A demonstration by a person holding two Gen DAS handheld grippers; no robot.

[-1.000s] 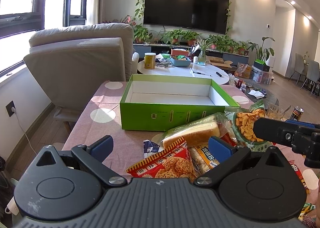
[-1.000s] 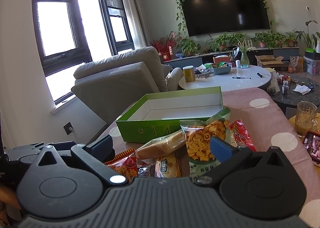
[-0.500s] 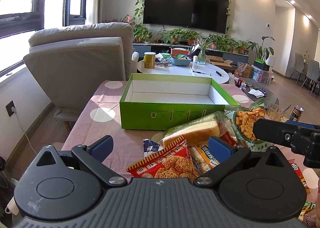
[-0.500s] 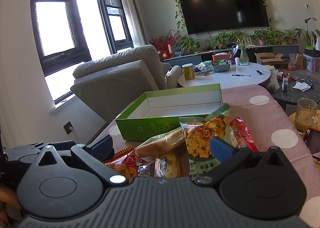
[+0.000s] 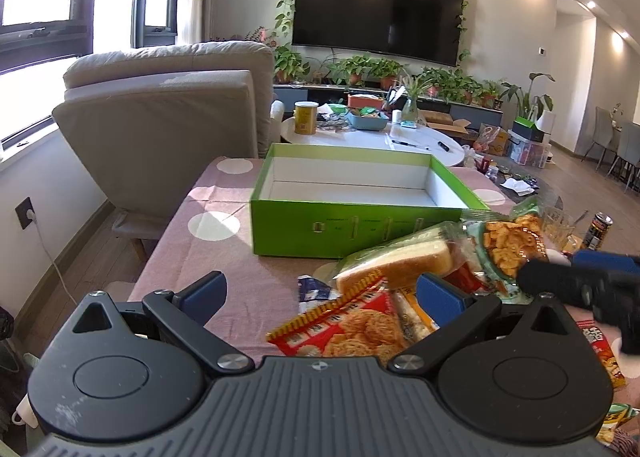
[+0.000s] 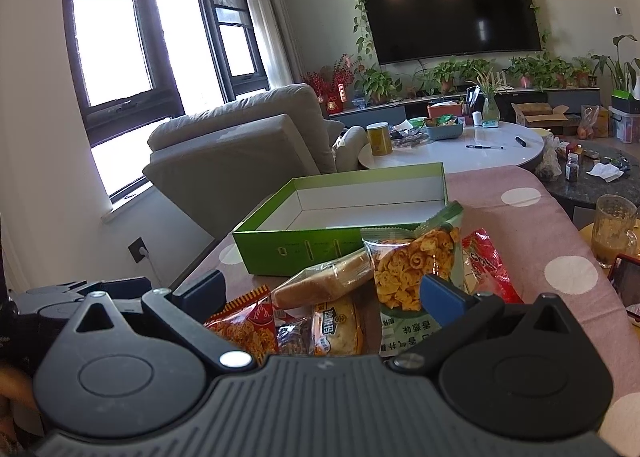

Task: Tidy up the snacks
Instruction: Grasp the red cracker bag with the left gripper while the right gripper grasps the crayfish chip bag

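An empty green box (image 5: 320,227) with a white inside stands on the pink dotted tablecloth (image 5: 224,257); it also shows in the right wrist view (image 6: 304,245). In front of it lies a pile of snacks: a wrapped bread slice (image 5: 396,263), a red cracker bag (image 5: 352,327), a green bag of orange twists (image 5: 508,245) and a red packet (image 6: 486,265). My left gripper (image 5: 320,293) is open and empty over the near snacks. My right gripper (image 6: 322,293) is open and empty just before the green bag (image 6: 416,261); it also enters the left wrist view from the right (image 5: 576,285).
A grey armchair (image 5: 168,117) stands left of the table. A white round table (image 5: 376,141) with a yellow can and a blue basket is behind the box. A glass mug (image 6: 614,229) and a phone (image 6: 626,285) sit at the right edge.
Both grippers have drifted slightly forward toward the snack pile. Nothing has been picked up and the snacks lie as before.
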